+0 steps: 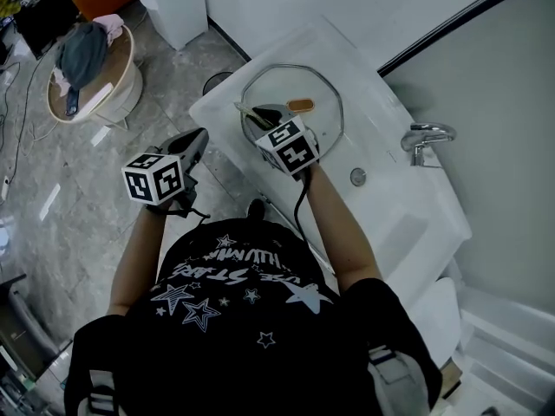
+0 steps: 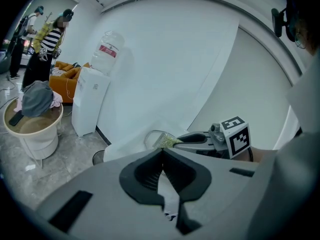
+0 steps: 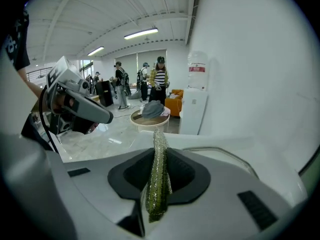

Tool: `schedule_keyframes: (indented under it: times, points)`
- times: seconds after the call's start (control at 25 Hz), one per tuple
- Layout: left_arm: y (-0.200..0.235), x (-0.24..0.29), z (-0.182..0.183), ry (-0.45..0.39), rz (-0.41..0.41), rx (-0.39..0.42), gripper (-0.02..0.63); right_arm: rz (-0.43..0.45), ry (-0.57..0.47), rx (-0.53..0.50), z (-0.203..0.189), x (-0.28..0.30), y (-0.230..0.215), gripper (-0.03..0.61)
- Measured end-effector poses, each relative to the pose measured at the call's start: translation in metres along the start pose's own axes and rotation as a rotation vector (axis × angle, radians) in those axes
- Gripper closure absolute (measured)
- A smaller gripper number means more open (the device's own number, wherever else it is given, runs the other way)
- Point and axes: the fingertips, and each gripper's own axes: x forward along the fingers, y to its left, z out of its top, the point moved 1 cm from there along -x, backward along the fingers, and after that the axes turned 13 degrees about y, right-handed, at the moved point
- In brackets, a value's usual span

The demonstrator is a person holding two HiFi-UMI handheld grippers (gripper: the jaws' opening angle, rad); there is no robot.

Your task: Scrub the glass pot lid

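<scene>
The right gripper (image 1: pixel 256 115) was clamped on a glittery green scouring cloth (image 3: pixel 159 174) at the left edge of the glass pot lid (image 1: pixel 290 81). The left gripper (image 1: pixel 198 141), closed and empty, hung farther off beside the sink (image 1: pixel 395 199).

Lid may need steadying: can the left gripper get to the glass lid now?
Probably yes: the left gripper, shut and empty, hangs beside the sink; nothing stands between it and the glass lid.

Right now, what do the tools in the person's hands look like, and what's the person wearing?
The left hand-held gripper and right hand-held gripper are grey with black ribbed jaw linings; each carries a white cube with black square markers. A black cable trails from the right one. The person wears a black short-sleeved T-shirt printed with white stars.
</scene>
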Motion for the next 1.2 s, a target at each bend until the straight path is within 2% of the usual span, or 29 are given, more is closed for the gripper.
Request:
schedule_keyframes:
  times: [0.2, 0.32, 0.48, 0.64, 1.04, 1.2]
  points:
    - [-0.008, 0.006, 0.001, 0.006, -0.010, 0.015, 0.606, -0.088, -0.078, 0.063, 0.000, -0.036, -0.031, 0.505]
    - [-0.014, 0.011, 0.002, 0.010, -0.015, 0.025, 0.606, -0.179, -0.114, 0.131, -0.007, -0.059, -0.061, 0.505]
    - [-0.022, 0.017, 0.003, 0.016, -0.022, 0.040, 0.606, -0.293, -0.131, 0.290, -0.030, -0.081, -0.104, 0.505]
    - [-0.029, 0.024, 0.005, 0.022, -0.025, 0.052, 0.606, -0.371, -0.105, 0.443, -0.062, -0.090, -0.138, 0.505]
    - [-0.039, 0.038, 0.004, 0.037, -0.013, 0.053, 0.606, -0.441, -0.048, 0.711, -0.122, -0.081, -0.190, 0.505]
    - [-0.042, 0.045, 0.005, 0.046, -0.008, 0.054, 0.606, -0.453, -0.026, 0.750, -0.131, -0.068, -0.202, 0.505]
